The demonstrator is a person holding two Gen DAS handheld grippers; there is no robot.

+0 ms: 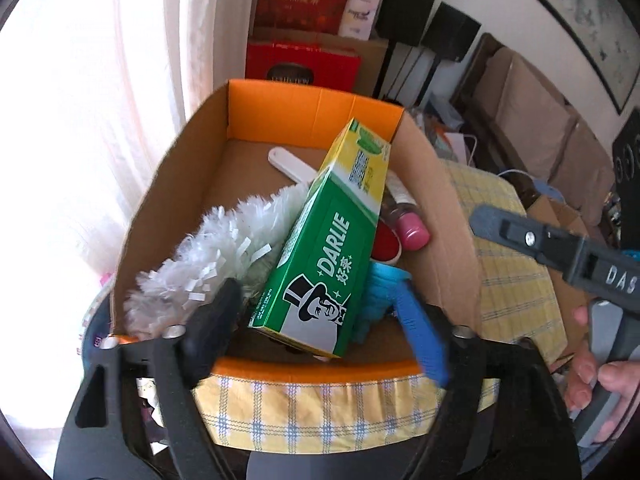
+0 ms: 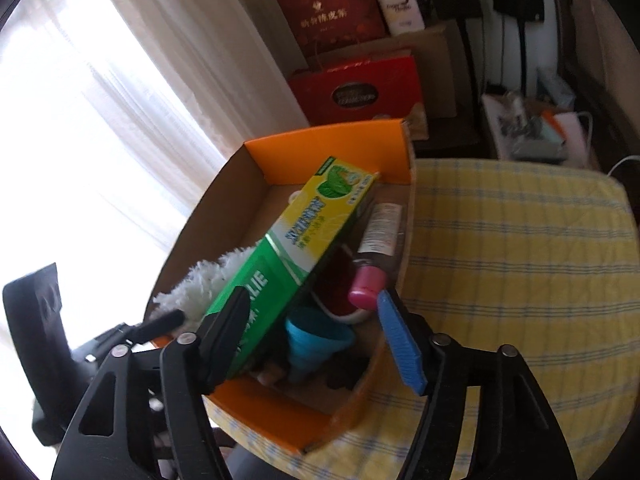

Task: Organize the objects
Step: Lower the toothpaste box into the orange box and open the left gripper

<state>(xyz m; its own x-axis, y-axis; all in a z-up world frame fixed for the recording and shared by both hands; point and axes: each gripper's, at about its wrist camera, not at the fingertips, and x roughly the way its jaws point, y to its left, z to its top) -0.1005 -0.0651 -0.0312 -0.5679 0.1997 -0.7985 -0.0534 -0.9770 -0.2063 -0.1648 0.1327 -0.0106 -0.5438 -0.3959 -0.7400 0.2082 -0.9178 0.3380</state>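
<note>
green-and-yellow Darlie toothpaste carton [image 1: 332,248] — tilted in orange-lined cardboard box [image 1: 304,108] atop white fluffy duster [image 1: 224,248] | left tool [image 1: 316,320], right tool [image 2: 316,344] — both spread wide, empty | nudge carton flat, gently

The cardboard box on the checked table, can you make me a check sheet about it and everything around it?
Surface: yellow checked tablecloth, bare beside the box.
Job's things: orange-rimmed cardboard box holds a green Darlie toothpaste carton lying tilted over a white fluffy duster, a pink-capped bottle, a blue funnel and a red round thing.
Clutter: red gift boxes stacked behind the box.
Grippers: left gripper open before the carton; right gripper open over the box.
Cables: white cable at the table's far edge.
Surroundings: white curtain, framed picture.
</note>
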